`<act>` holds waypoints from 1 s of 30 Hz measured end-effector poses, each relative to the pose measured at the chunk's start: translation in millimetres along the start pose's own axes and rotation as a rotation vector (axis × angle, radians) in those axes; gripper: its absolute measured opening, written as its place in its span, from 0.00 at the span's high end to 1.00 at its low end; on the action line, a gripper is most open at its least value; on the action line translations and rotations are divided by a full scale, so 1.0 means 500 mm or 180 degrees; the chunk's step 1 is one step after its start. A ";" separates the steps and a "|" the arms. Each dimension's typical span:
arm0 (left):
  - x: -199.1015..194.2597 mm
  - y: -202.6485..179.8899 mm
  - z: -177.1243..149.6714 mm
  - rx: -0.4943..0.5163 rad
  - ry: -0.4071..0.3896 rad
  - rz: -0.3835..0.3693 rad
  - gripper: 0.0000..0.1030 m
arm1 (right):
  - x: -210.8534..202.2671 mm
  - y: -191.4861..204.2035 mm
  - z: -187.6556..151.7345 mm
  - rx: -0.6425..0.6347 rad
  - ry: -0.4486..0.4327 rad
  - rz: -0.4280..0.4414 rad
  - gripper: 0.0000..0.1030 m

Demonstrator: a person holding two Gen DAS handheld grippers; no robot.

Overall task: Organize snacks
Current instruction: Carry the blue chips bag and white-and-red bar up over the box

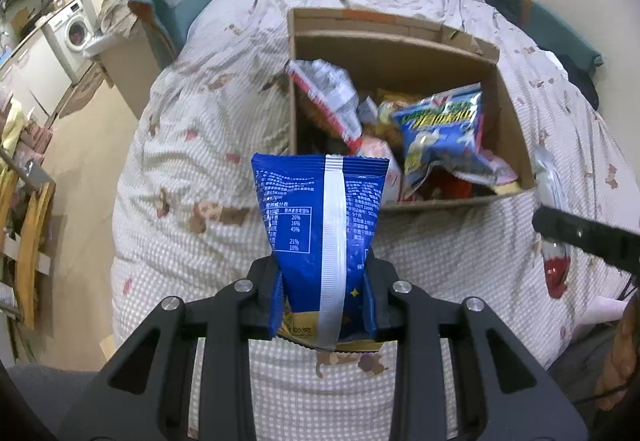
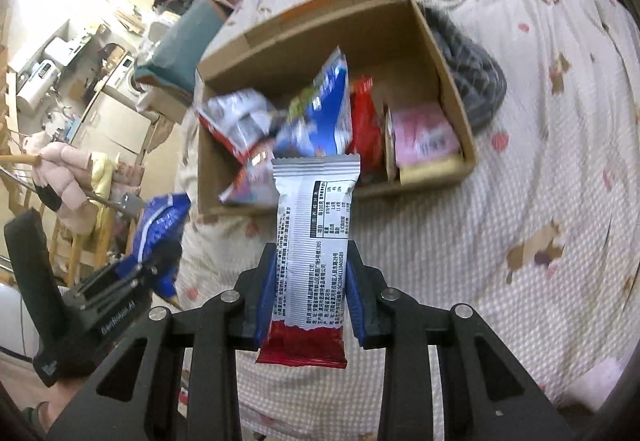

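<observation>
My left gripper (image 1: 325, 277) is shut on a blue snack bag (image 1: 320, 217) with a silver seam, held upright above the bedspread, short of the cardboard box (image 1: 400, 37). In the right wrist view my right gripper (image 2: 310, 269) is shut on a white and red snack packet (image 2: 314, 241), which points toward the cardboard box (image 2: 432, 49). Several snack packets fill that box, among them a blue one (image 2: 320, 117), a red one (image 2: 366, 125) and a pink one (image 2: 424, 137). The left gripper with its blue bag (image 2: 160, 229) shows at the lower left of the right wrist view.
The box sits on a bed with a checked bedspread (image 1: 192, 145). A dark garment (image 2: 476, 85) lies against the box's right side. A red and white packet (image 1: 556, 269) lies on the bed under the right gripper's finger (image 1: 584, 233). Cluttered furniture and a washing machine (image 1: 74, 31) stand left.
</observation>
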State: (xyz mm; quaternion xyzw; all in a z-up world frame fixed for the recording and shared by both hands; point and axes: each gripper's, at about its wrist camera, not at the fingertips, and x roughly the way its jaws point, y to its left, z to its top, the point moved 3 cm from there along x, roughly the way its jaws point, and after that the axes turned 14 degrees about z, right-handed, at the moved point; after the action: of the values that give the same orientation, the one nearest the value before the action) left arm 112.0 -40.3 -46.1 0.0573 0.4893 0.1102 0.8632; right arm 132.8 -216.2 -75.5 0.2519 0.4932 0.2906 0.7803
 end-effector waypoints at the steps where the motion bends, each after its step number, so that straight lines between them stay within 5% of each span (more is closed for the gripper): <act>1: -0.002 -0.004 0.010 0.0012 -0.0011 -0.0022 0.74 | -0.002 0.001 0.010 -0.0012 -0.0030 0.0019 0.68; 16: 0.051 -0.088 0.228 0.0102 -0.0192 -0.0032 0.74 | 0.004 -0.067 0.196 -0.0020 -0.0289 -0.0187 0.68; 30: 0.127 -0.163 0.279 0.0279 -0.0223 0.0093 0.74 | 0.064 -0.128 0.224 -0.0010 -0.0280 -0.0238 0.68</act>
State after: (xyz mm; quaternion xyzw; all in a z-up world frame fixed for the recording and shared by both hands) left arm 274.0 -102.2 -43.7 0.1061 0.4622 0.0992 0.8748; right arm 259.6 -250.7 -95.4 0.2446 0.4670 0.2507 0.8119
